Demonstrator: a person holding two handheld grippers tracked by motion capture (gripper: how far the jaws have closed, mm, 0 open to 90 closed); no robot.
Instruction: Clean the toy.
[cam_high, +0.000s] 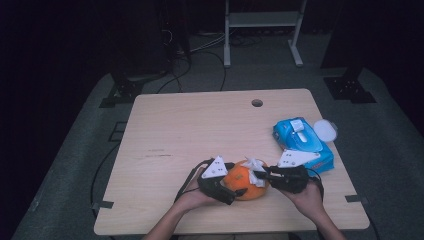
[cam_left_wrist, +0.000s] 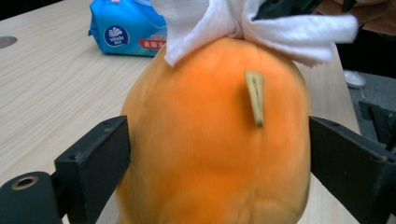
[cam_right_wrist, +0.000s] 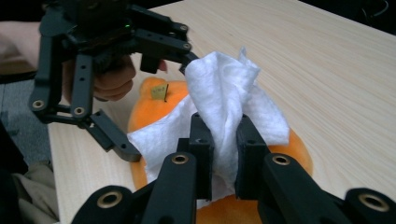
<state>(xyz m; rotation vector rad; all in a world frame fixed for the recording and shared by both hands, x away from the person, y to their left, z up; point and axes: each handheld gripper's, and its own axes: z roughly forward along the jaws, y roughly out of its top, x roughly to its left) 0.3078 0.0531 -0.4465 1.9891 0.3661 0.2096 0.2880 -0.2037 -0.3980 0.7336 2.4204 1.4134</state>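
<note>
An orange fruit (cam_high: 245, 184) with a short dry stem (cam_left_wrist: 255, 95) rests on the wooden table (cam_high: 200, 125) near its front edge. My left gripper (cam_high: 239, 181) comes in from the left, its jaws spread wide and touching both flanks of the fruit (cam_left_wrist: 210, 149). A crumpled white tissue (cam_high: 254, 166) lies over the top of the fruit. My right gripper (cam_right_wrist: 227, 140) is shut on that tissue (cam_right_wrist: 224, 88) and holds it against the fruit's upper side. The left gripper (cam_right_wrist: 159, 105) appears beyond the fruit in the right gripper view.
A blue pack of wet wipes (cam_high: 300, 140) lies at the right of the table, with a white round lid (cam_high: 325, 130) beside it at the edge. A cable hole (cam_high: 257, 103) sits near the far edge. A metal frame stands on the floor beyond.
</note>
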